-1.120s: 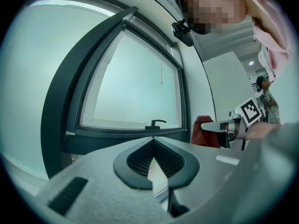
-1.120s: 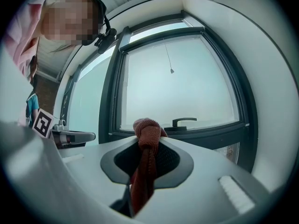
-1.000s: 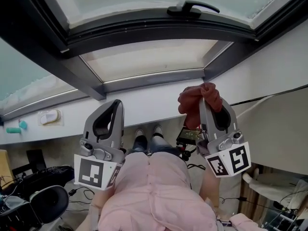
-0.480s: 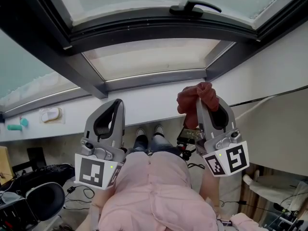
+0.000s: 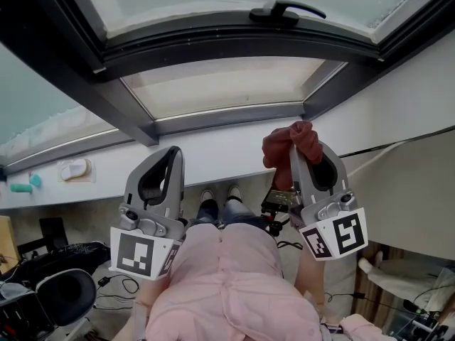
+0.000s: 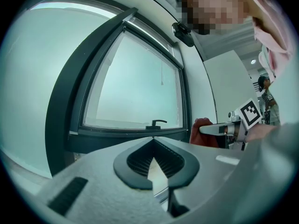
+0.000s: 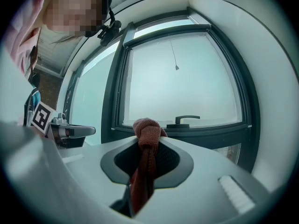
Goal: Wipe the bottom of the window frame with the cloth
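A dark window frame (image 5: 227,116) with a black handle (image 5: 284,9) fills the top of the head view. My right gripper (image 5: 296,148) is shut on a bunched red-brown cloth (image 5: 288,142), held in front of the white ledge just below the frame's lower right corner, apart from the frame. In the right gripper view the cloth (image 7: 147,129) bulges out past the closed tips, with the frame's bottom rail (image 7: 205,132) beyond. My left gripper (image 5: 173,152) hangs level with it to the left, shut and empty. The left gripper view shows its tips (image 6: 153,138) meeting before the frame (image 6: 121,135).
A white ledge (image 5: 213,155) runs under the window, with a small white fitting (image 5: 75,170) and a teal item (image 5: 21,188) at its left. White wall (image 5: 405,98) stands to the right. Below are the person's shoes (image 5: 219,195), a chair (image 5: 64,297) and cables.
The right gripper with the cloth has edged slightly up and left toward the window. The left gripper has hardly moved.
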